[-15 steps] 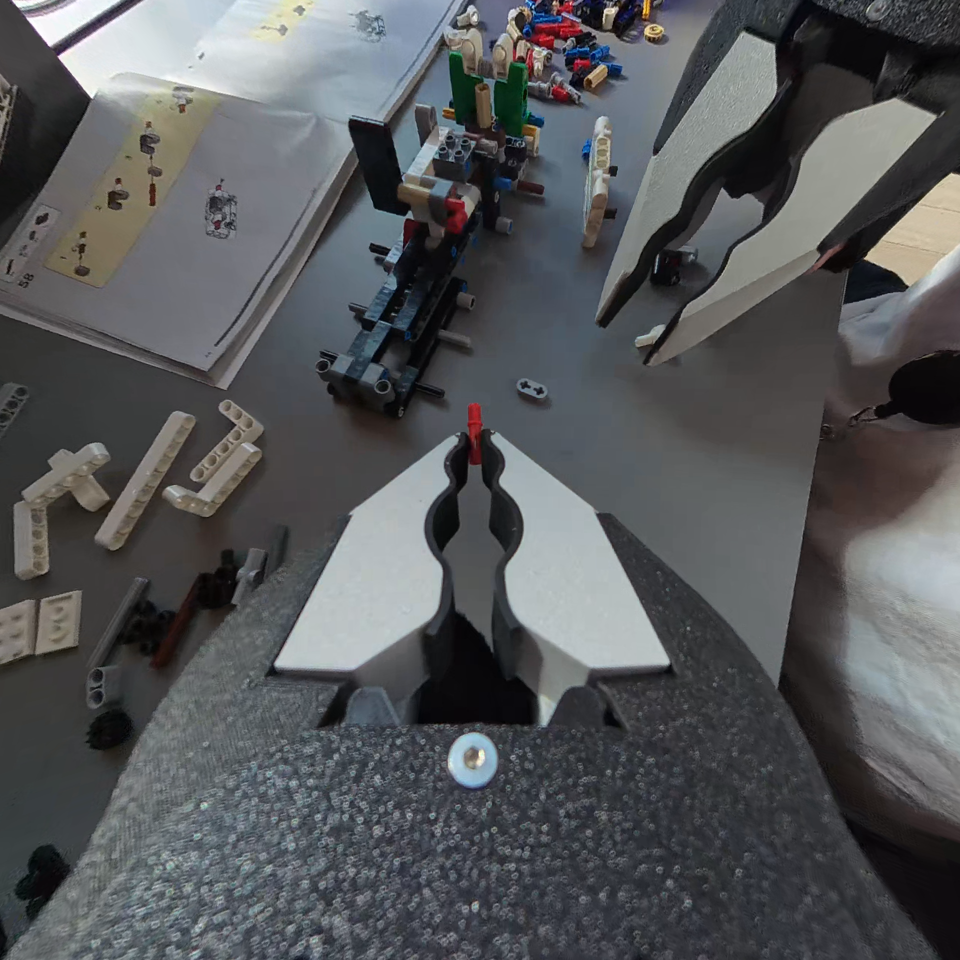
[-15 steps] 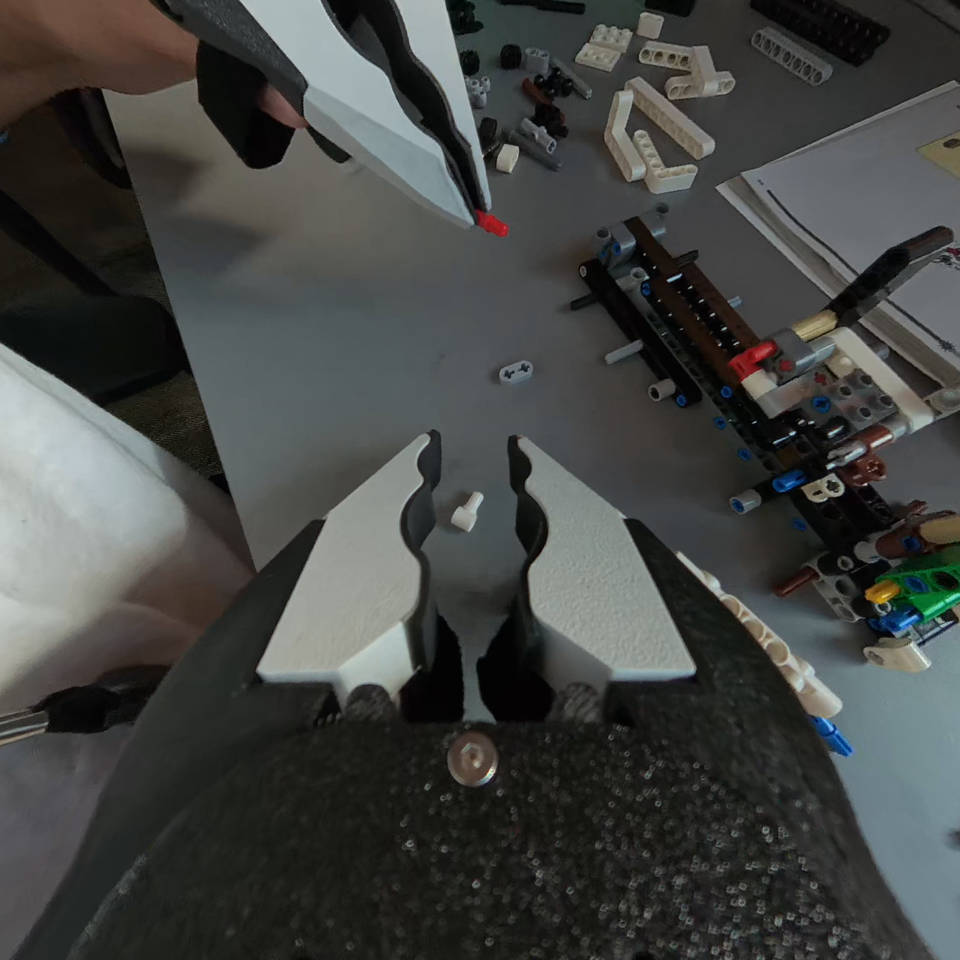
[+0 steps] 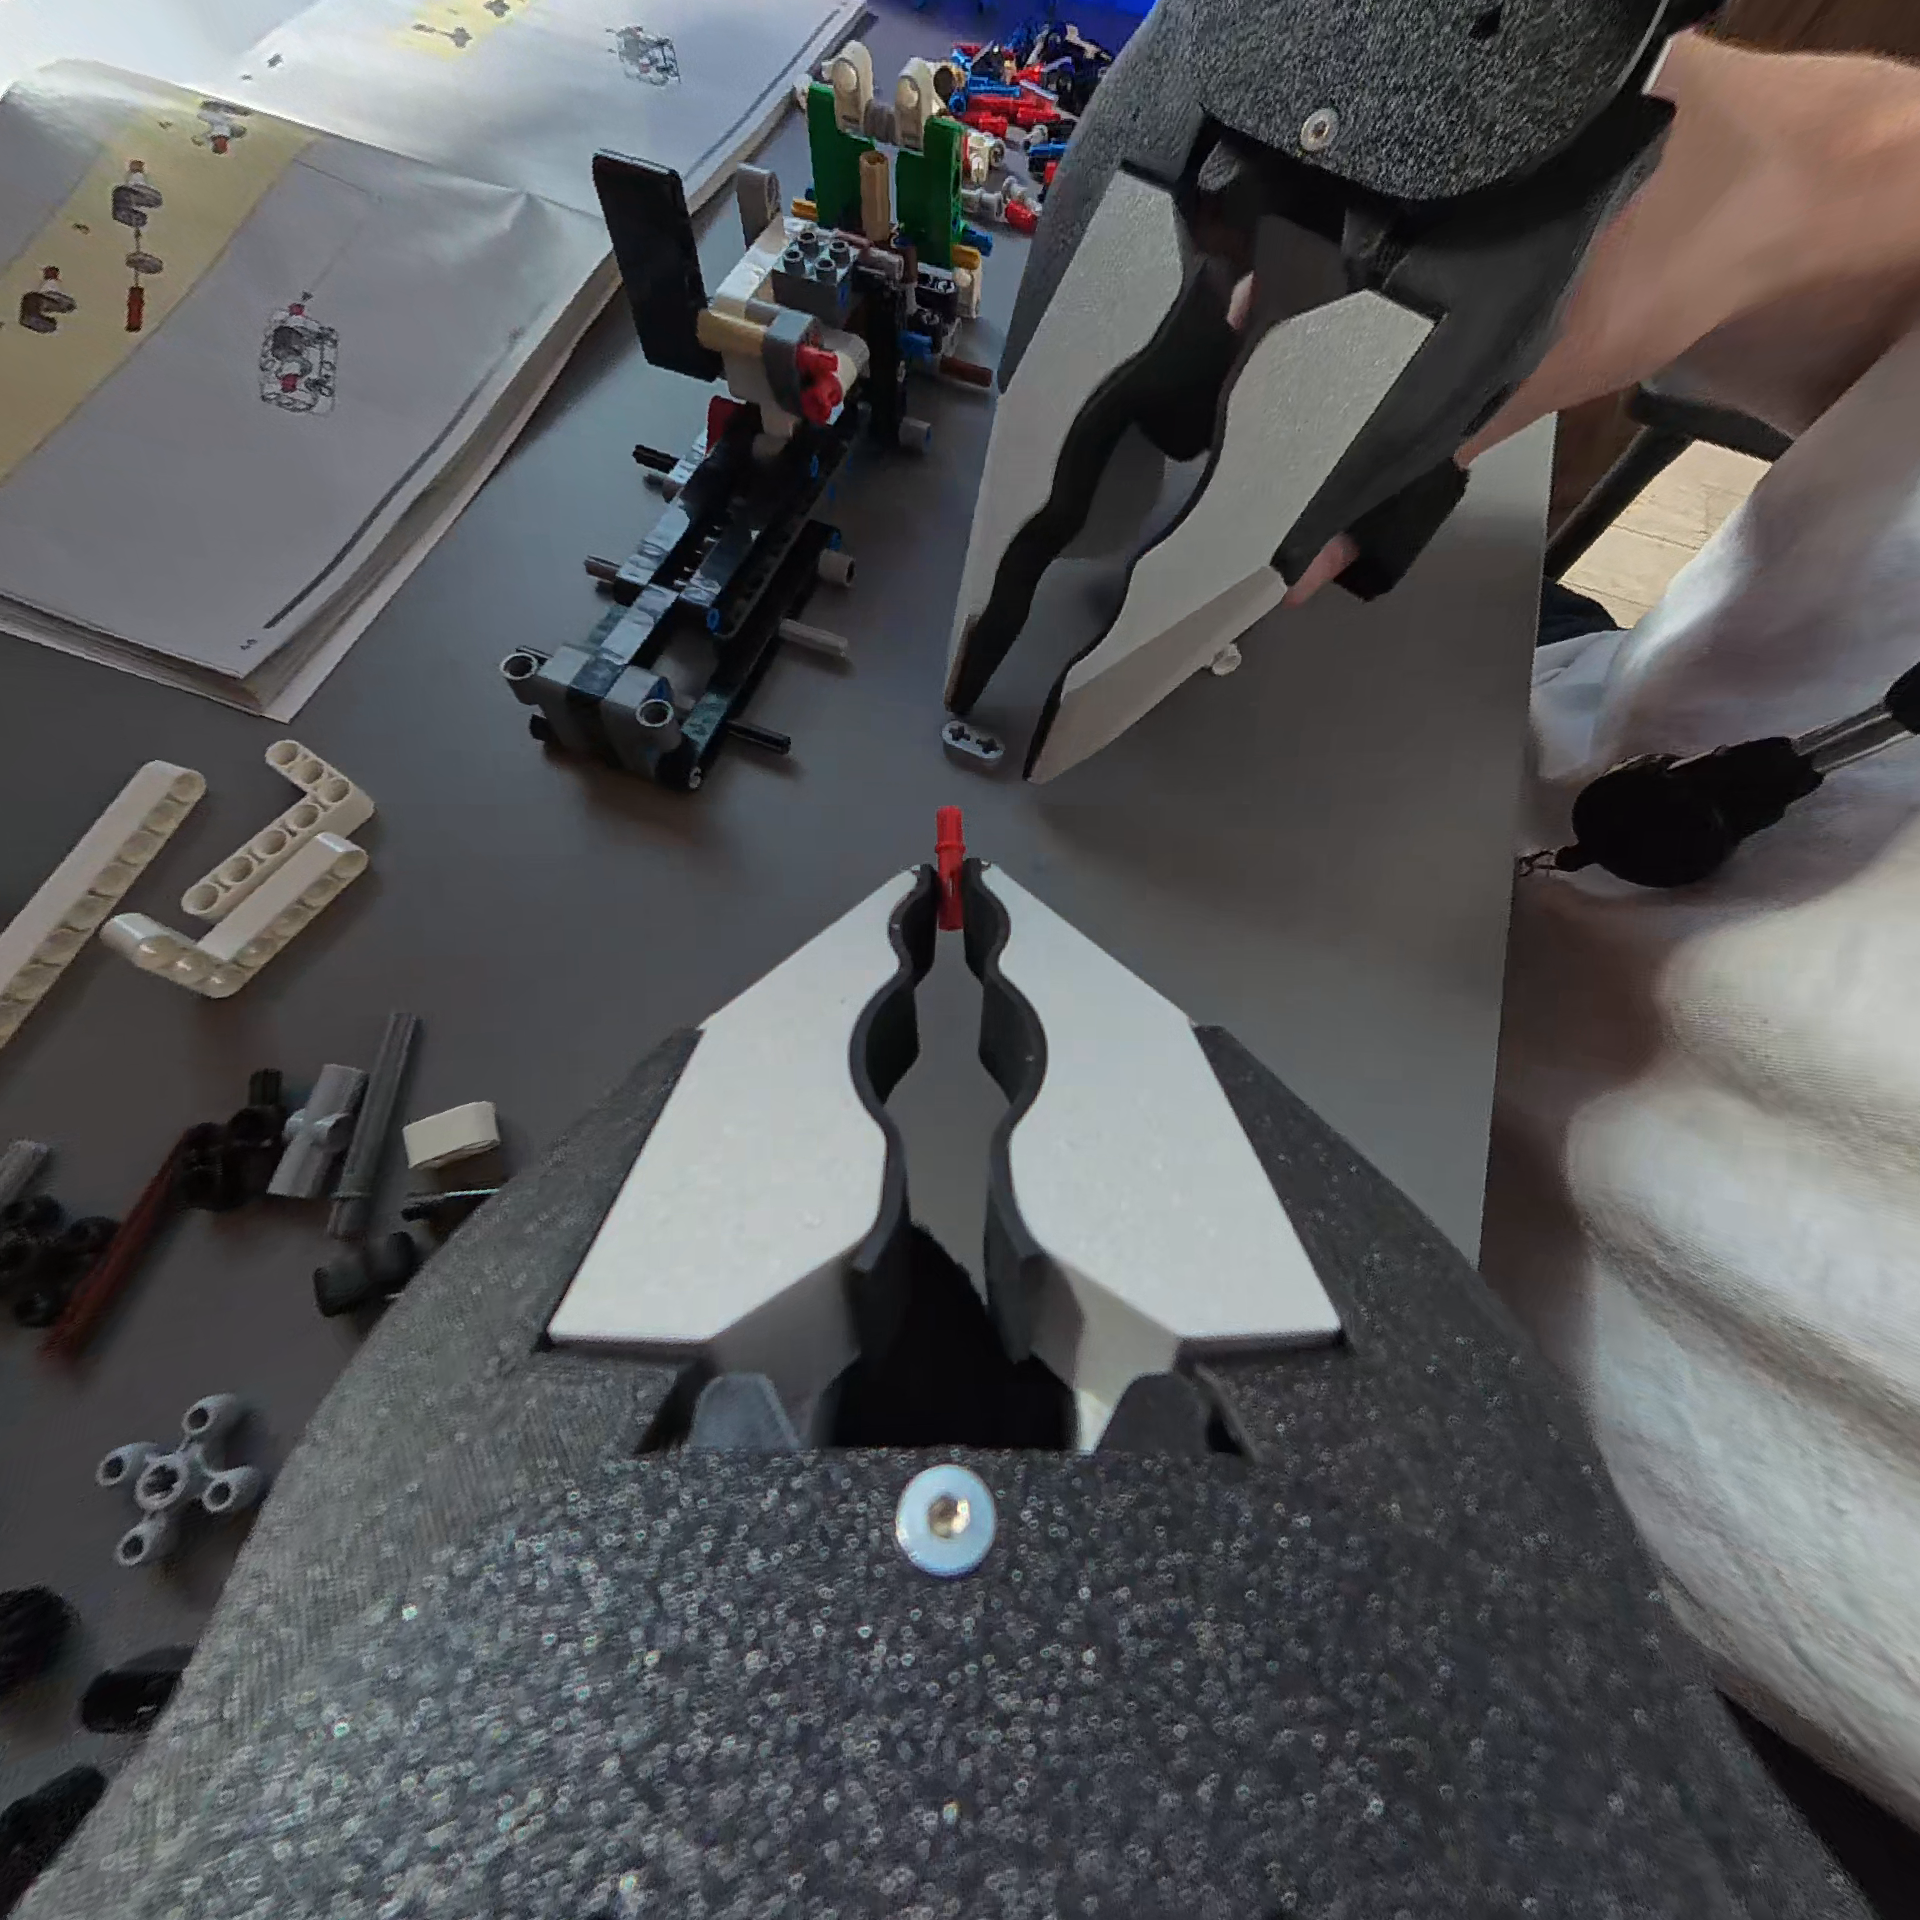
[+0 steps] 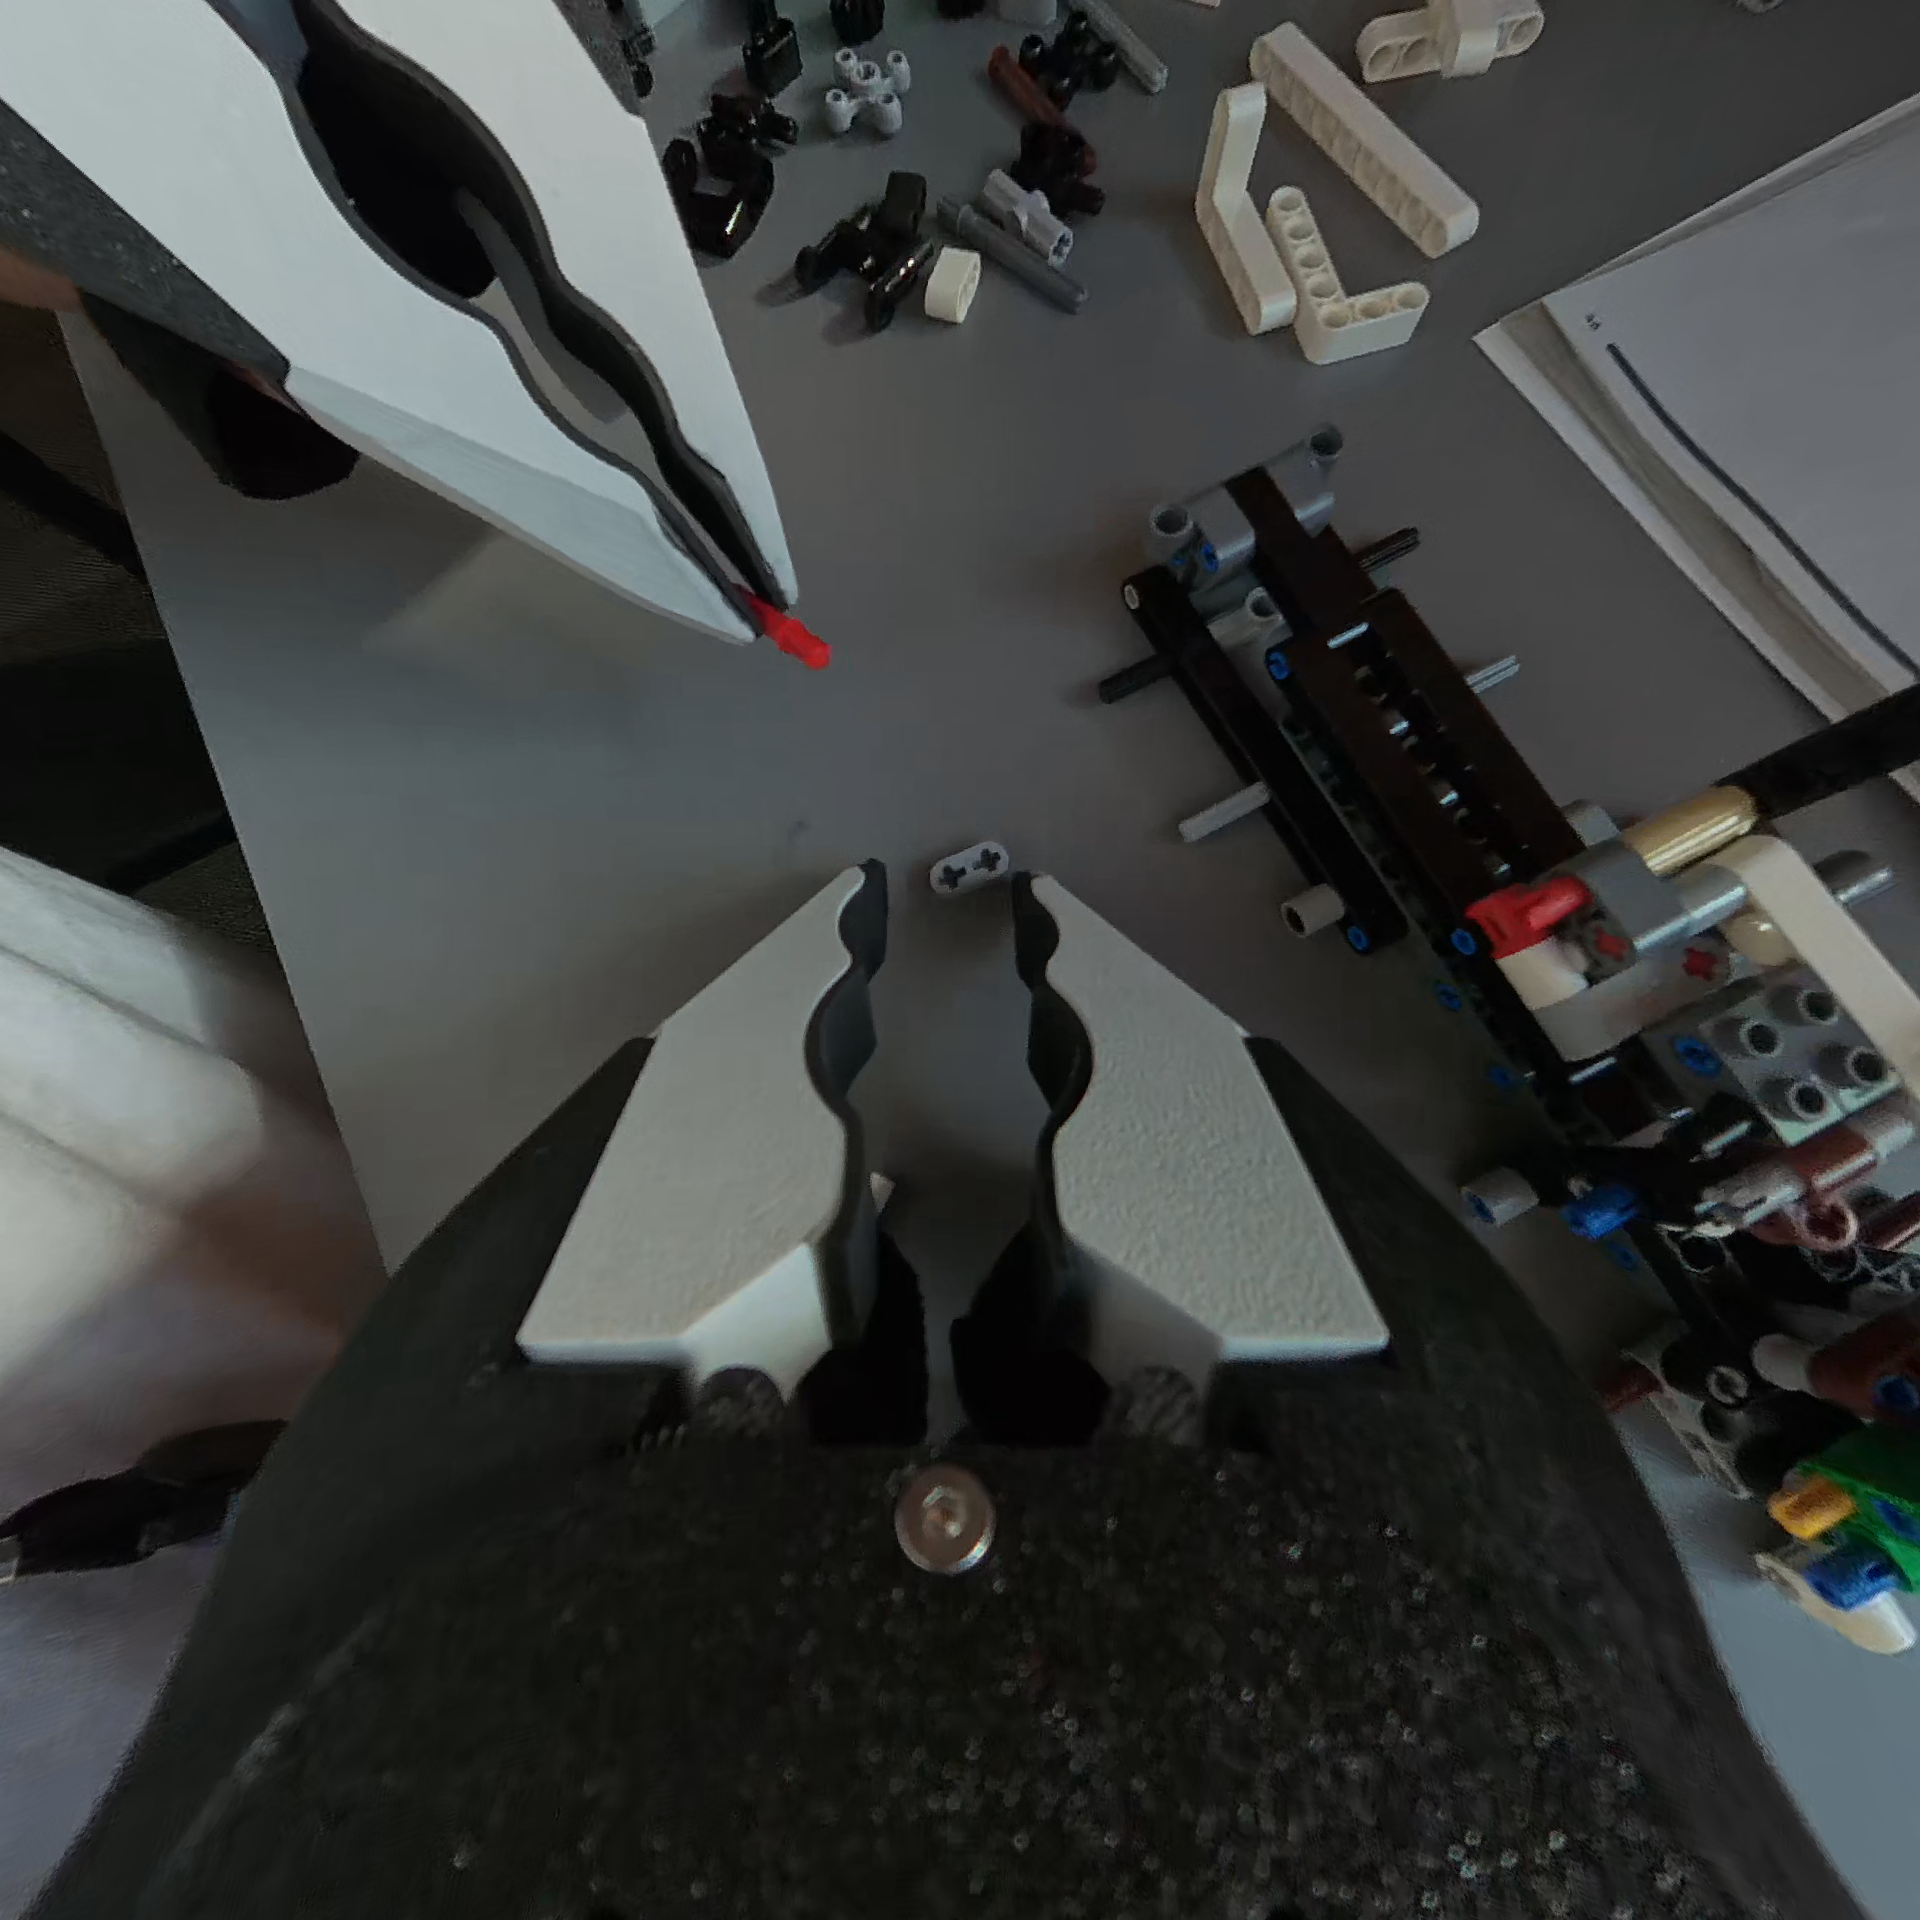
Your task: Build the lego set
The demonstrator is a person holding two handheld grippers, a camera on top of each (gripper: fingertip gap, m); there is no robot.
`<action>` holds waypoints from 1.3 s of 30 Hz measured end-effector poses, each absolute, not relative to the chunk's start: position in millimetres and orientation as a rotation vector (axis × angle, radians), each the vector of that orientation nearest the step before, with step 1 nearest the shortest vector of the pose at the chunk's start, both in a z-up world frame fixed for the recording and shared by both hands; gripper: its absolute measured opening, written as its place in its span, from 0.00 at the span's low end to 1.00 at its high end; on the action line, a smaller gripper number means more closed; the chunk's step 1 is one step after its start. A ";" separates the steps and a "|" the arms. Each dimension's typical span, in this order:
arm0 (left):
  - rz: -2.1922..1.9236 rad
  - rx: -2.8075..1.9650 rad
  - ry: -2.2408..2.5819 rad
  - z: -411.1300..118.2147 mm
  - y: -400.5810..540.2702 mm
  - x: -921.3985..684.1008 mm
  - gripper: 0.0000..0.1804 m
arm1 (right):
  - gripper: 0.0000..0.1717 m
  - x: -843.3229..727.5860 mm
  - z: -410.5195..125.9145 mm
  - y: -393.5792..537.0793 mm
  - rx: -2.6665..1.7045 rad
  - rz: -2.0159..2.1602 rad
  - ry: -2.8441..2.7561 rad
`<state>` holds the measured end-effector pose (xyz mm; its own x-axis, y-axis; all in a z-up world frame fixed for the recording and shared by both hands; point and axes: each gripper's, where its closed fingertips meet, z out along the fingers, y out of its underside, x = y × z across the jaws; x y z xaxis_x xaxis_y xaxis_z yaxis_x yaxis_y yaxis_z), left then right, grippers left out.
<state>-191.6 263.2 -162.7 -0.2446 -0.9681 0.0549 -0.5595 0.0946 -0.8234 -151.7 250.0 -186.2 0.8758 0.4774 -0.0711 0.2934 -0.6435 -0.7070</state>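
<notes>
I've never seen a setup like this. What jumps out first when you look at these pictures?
Most striking is the small red pin pinched in the tips of the left tongs, held above the grey table. Across from it, the right tongs stand open, tips just short of a little grey two-hole connector lying flat. Beside both sits a long, half-built dark brick model, with loose white beams scattered beyond.

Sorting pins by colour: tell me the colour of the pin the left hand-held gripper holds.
Red pin; left wrist view.
</notes>
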 end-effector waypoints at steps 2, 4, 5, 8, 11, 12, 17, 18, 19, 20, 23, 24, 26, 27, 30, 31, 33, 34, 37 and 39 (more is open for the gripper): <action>-0.985 -1.524 1.829 -166.7 269.6 -189.7 0.01 | 0.12 -154.4 -186.5 250.5 -2.332 0.372 -0.517; -0.966 -1.544 1.813 -169.8 271.3 -188.6 0.01 | 0.12 -155.2 -186.9 251.4 -2.344 0.348 -0.496; -0.958 -1.543 1.808 -169.9 271.5 -188.2 0.01 | 0.11 -155.2 -187.2 252.6 -2.344 0.319 -0.489; -0.975 -1.546 1.796 -167.9 270.4 -187.4 0.01 | 0.06 -157.4 -188.2 256.7 -2.337 0.251 -0.474; -0.995 -1.557 1.783 -166.3 270.5 -186.7 0.01 | 0.03 -158.8 -188.7 257.3 -2.333 0.195 -0.486; -1.002 -1.553 1.782 -165.6 270.1 -186.6 0.01 | 0.03 -160.1 -188.6 256.2 -2.329 0.201 -0.491; -1.049 -1.489 1.736 -153.2 268.0 -180.9 0.01 | 0.03 -153.2 -173.1 255.3 -2.233 0.266 -0.392; -1.062 -1.454 1.713 -146.9 267.1 -178.5 0.01 | 0.03 -152.9 -159.1 255.9 -2.170 0.341 -0.337; -1.080 -1.408 1.690 -138.8 265.0 -175.9 0.01 | 0.03 -151.5 -142.1 257.0 -2.093 0.443 -0.256; -1.094 -1.359 1.670 -130.0 262.3 -173.3 0.01 | 0.03 -150.2 -123.9 257.3 -2.006 0.571 -0.171; -1.086 -1.227 1.625 -105.9 255.7 -166.0 0.01 | 0.03 -144.8 -72.2 253.2 -1.711 0.970 0.026; -1.081 -1.193 1.616 -99.0 253.6 -163.6 0.01 | 0.03 -141.6 -63.0 251.7 -1.646 1.059 0.070; -1.094 -1.147 1.597 -86.3 249.1 -158.9 0.01 | 0.03 -139.7 -59.6 250.3 -1.614 1.116 0.088; -1.108 -1.138 1.593 -81.6 246.7 -156.5 0.01 | 0.03 -139.8 -57.3 249.1 -1.594 1.137 0.093; -1.155 -1.116 1.578 -70.6 239.4 -150.9 0.01 | 0.03 -143.1 -54.2 244.6 -1.580 1.151 0.066; -1.169 -1.110 1.577 -68.6 236.9 -149.6 0.01 | 0.03 -144.3 -54.2 243.0 -1.586 1.130 0.047; -1.181 -1.107 1.575 -67.2 234.4 -148.0 0.01 | 0.02 -144.0 -53.6 240.8 -1.592 1.095 0.023; -1.186 -1.106 1.570 -67.0 233.9 -147.5 0.01 | 0.03 -143.2 -54.2 240.2 -1.603 1.082 0.013; -1.205 -1.107 1.551 -65.5 233.0 -146.9 0.01 | 0.03 -141.4 -56.0 238.1 -1.614 1.076 0.004; -1.196 -1.104 1.557 -65.9 231.9 -146.5 0.01 | 0.03 -140.9 -56.6 237.0 -1.605 1.103 0.016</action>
